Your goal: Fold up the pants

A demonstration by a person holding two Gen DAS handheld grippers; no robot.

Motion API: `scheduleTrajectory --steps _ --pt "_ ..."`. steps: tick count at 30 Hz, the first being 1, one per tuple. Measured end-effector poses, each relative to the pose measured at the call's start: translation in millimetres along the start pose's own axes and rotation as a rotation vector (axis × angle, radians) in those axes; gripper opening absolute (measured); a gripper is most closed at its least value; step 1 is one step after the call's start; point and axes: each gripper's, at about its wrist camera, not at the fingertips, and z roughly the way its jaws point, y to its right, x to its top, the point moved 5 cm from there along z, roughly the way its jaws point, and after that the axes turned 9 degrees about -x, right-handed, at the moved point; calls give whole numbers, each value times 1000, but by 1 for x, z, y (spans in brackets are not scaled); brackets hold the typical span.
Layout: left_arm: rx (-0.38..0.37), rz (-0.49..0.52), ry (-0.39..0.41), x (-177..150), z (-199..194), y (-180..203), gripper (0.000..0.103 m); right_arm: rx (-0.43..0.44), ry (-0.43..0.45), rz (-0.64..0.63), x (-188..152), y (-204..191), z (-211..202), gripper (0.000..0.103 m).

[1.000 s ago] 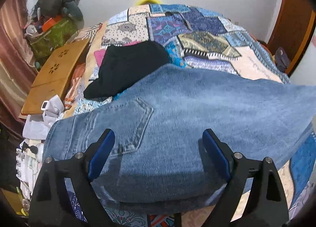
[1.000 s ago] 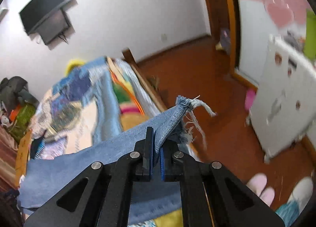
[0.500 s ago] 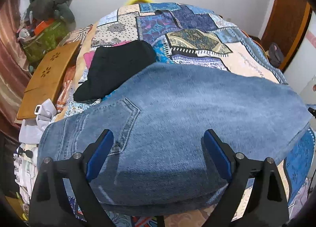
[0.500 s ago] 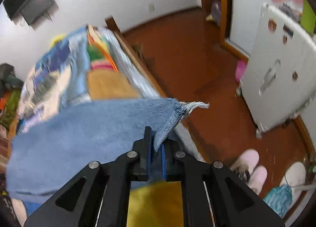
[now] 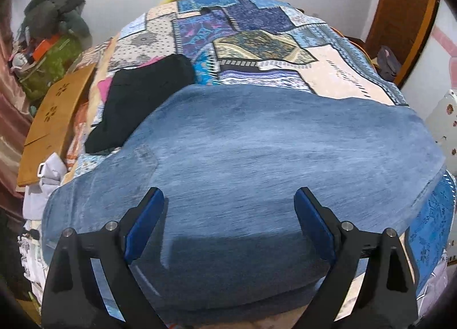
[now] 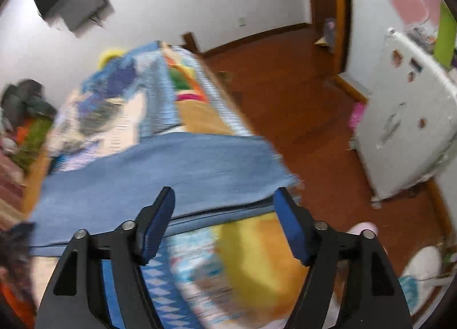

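Blue denim pants (image 5: 257,163) lie flat across the near end of the bed, legs stacked one on the other. My left gripper (image 5: 228,214) is open and hovers just over the near part of the denim, holding nothing. In the right wrist view the pants (image 6: 171,169) lie across the bed with their frayed hem at the right edge. My right gripper (image 6: 225,214) is open and empty, just behind the pants' near edge.
A patchwork quilt (image 5: 257,43) covers the bed. A folded black garment (image 5: 137,100) lies beyond the pants at left. A wooden lap tray (image 5: 54,120) and clutter sit at far left. A white appliance (image 6: 408,129) stands on the red floor, right.
My right gripper has opened and let go of the pants' hem, which now lies on the bed. The pants have settled flat. My left gripper stays open over them.
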Motion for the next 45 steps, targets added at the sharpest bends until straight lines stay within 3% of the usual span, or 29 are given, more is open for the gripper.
scheduleTrajectory --steps 3,8,20,28,31,33,36,45 --pt "-16 14 -3 2 5 13 94 138 -63 78 -12 -13 3 71" --pt "-17 63 -6 6 9 32 94 268 -218 207 -35 -27 33 71" --pt "-58 97 -32 14 26 58 98 239 -212 338 -24 -14 69 73" --pt "-63 139 -41 20 33 79 98 158 -166 392 -3 14 89 52" --pt "-65 140 -35 21 31 82 98 137 -184 435 0 29 101 33" --pt "-61 140 -28 21 28 82 98 126 -196 442 1 33 107 15" --pt "-50 142 -15 21 23 80 98 135 -166 407 5 32 102 10" --pt "-41 86 60 32 -8 59 98 107 87 211 39 3 31 7"
